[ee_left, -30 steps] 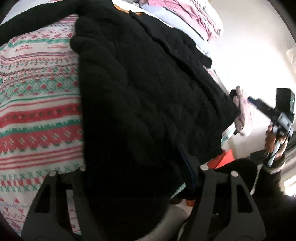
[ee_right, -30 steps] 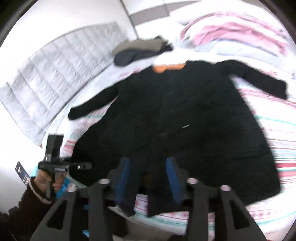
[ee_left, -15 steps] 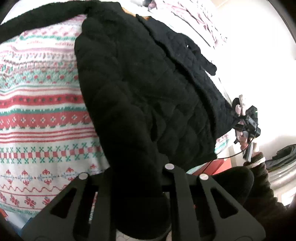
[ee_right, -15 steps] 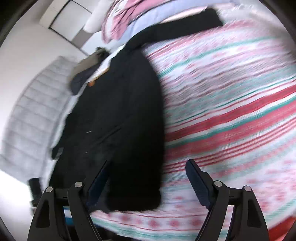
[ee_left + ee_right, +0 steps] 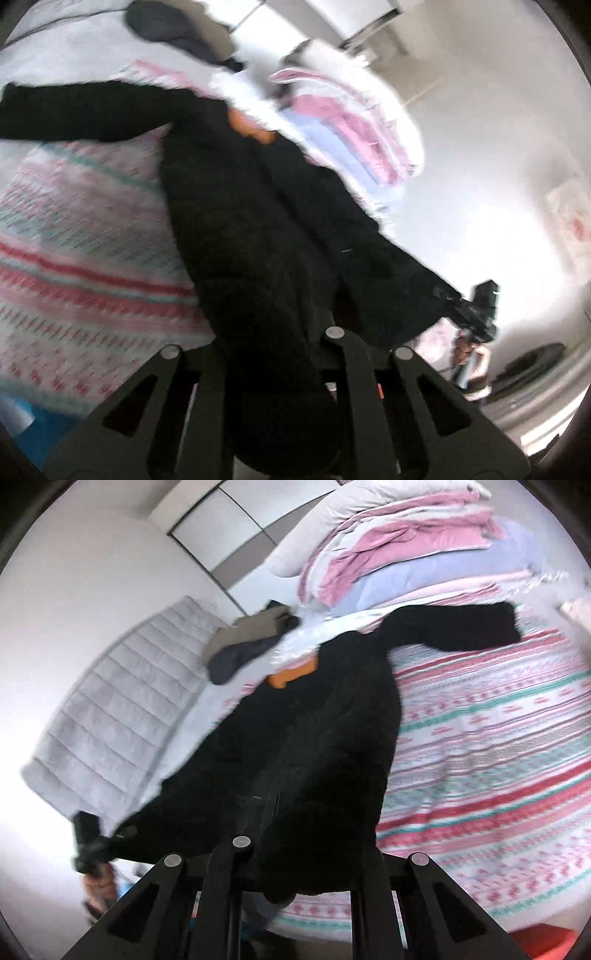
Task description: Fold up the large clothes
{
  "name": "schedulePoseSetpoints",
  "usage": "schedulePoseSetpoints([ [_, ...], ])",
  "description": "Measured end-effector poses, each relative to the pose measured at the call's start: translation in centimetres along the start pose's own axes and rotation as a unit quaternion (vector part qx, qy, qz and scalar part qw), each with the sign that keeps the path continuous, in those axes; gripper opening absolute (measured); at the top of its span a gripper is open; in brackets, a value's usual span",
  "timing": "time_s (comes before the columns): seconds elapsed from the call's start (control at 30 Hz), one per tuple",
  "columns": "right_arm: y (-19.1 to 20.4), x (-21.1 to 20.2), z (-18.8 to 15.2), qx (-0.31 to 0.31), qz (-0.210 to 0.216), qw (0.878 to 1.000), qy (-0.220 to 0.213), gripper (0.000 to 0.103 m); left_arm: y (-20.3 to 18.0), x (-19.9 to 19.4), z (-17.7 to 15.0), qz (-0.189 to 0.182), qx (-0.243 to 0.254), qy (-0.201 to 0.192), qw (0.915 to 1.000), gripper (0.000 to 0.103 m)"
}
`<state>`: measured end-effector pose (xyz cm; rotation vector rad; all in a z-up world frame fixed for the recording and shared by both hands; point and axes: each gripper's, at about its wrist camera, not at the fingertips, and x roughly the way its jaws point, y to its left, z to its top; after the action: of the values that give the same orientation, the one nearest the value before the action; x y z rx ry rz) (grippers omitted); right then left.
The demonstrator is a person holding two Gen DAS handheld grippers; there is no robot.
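Both hand-held grippers, left (image 5: 280, 354) and right (image 5: 295, 853), clamp the black coat (image 5: 314, 746) hem; lift evenly, fold toward twelve o'clock.

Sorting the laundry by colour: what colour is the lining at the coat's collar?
Orange, on the black coat; the collar lining shows best in the right wrist view.

Both grippers are clamped down on the hem of the black coat (image 5: 317, 746), one at each bottom corner. The left gripper (image 5: 273, 354) has its jaws pinched on a thick fold of it, and the right gripper (image 5: 295, 864) has just been closing, also with fabric between the jaws. It's all pretty blurry, but each hand (image 5: 466, 350) seems to grip its handle from below.
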<state>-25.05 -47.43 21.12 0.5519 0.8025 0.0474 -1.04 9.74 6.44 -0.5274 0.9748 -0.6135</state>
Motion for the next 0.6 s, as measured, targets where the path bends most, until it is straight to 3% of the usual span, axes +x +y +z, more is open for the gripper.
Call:
schedulePoseSetpoints([
  [0.1,-1.1,2.5,-2.0,-0.025,-0.095,0.994,0.051,0.024,1.4,2.4,-2.5,0.116,0.047,0.037,0.9915,0.034],
  [0.17,-2.4,4.4,-3.7,-0.02,-0.132,0.987,0.085,0.033,1.8,3.6,-4.0,0.169,0.078,0.047,0.9814,0.035],
  [0.27,-4.5,5.1,-5.4,-0.015,-0.17,0.979,0.112,0.041,1.9,3.7,-5.5,0.199,0.105,0.05,0.9731,0.046],
  [0.3,-4.9,4.8,-5.7,-0.017,-0.178,0.977,0.112,0.042,1.8,3.2,-5.8,0.214,0.12,0.041,0.9686,0.057],
  [0.37,-5.2,3.1,-5.9,-0.018,-0.186,0.977,0.103,0.052,1.1,2.0,-6.5,0.247,0.16,0.017,0.9556,0.064],
  [0.47,-4.8,0.9,-5.5,-0.033,-0.201,0.976,0.073,0.056,0.2,0.6,-6.6,0.25,0.186,0.0,0.9502,0.065],
  [0.6,-1.8,0.9,-5.6,-0.072,-0.175,0.98,0.063,0.059,-1.3,1.9,-5.2,0.203,0.208,-0.017,0.9567,0.065],
])
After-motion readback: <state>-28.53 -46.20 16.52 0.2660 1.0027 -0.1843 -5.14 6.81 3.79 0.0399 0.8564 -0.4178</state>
